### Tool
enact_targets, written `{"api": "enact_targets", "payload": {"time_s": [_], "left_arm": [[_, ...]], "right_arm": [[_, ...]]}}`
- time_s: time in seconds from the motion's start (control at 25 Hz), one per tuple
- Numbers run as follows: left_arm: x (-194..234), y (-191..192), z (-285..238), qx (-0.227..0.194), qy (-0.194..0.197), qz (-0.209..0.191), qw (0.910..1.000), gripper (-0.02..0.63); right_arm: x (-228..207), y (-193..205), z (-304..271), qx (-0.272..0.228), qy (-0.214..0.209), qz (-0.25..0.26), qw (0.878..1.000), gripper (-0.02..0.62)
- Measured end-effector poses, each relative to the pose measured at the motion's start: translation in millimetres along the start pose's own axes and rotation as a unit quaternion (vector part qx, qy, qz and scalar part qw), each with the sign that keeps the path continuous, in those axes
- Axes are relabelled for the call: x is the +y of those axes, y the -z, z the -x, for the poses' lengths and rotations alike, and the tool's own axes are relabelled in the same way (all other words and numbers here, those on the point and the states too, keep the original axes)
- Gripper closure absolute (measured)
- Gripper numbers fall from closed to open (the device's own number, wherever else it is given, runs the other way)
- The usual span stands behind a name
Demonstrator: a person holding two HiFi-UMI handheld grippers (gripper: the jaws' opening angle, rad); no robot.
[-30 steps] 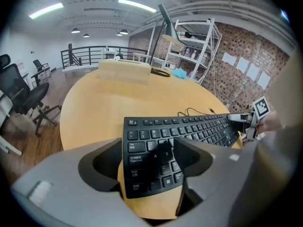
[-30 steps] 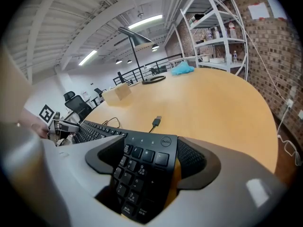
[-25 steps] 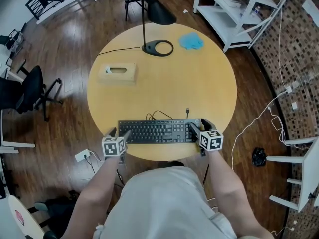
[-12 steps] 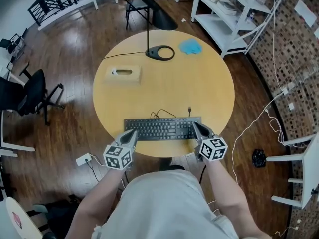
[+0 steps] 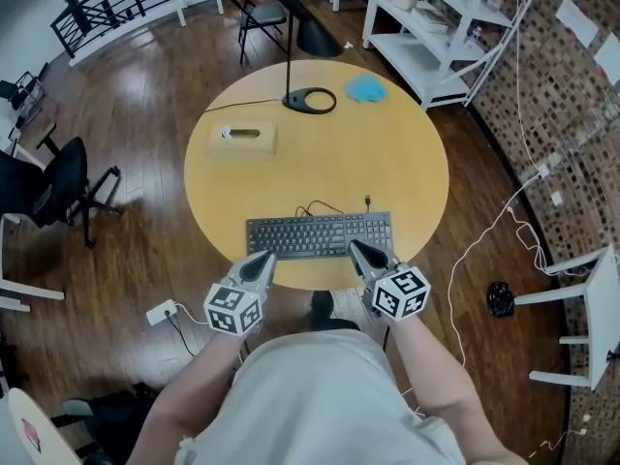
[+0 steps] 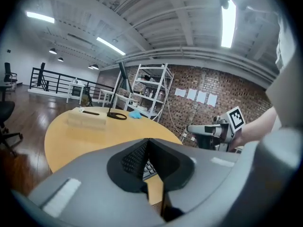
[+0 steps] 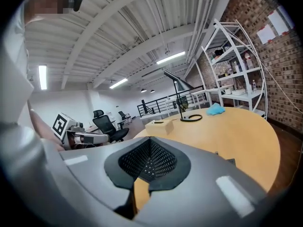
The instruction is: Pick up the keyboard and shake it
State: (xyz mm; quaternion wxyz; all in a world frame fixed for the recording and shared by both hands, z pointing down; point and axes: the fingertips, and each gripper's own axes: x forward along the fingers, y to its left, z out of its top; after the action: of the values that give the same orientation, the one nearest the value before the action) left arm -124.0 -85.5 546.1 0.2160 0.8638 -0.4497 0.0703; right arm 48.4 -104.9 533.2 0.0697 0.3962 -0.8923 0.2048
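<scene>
The black keyboard lies flat near the front edge of the round wooden table. My left gripper hovers just in front of the keyboard's left end, and my right gripper just in front of its right end. Both have just closed their jaws and are shut with nothing between them. In the left gripper view the shut jaws frame a piece of the keyboard behind them. The right gripper view shows the same past its shut jaws, with keys visible beyond.
A tissue box, a desk lamp's ring base and a blue cloth sit at the table's far side. The keyboard's cable curls behind it. White shelves stand at the back right, an office chair at the left.
Both grippers were open at the keyboard's two ends; they have drawn back toward me, risen and shut empty. The keyboard stays on the table.
</scene>
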Motion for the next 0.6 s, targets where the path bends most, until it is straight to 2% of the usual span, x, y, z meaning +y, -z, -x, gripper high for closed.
{"api": "enact_targets", "payload": {"time_s": [0.24, 0.6], "left_arm": [[-11, 13, 11, 0.0, 0.013, 0.006, 0.9999, 0.606], [-19, 24, 20, 0.002, 0.03, 0.014, 0.9995, 0.606]], "right_arm": [[29, 6, 7, 0.002, -0.012, 0.011, 1.0, 0.594], [49, 9, 11, 0.006, -0.02, 0.03, 0.999, 0.594]]}}
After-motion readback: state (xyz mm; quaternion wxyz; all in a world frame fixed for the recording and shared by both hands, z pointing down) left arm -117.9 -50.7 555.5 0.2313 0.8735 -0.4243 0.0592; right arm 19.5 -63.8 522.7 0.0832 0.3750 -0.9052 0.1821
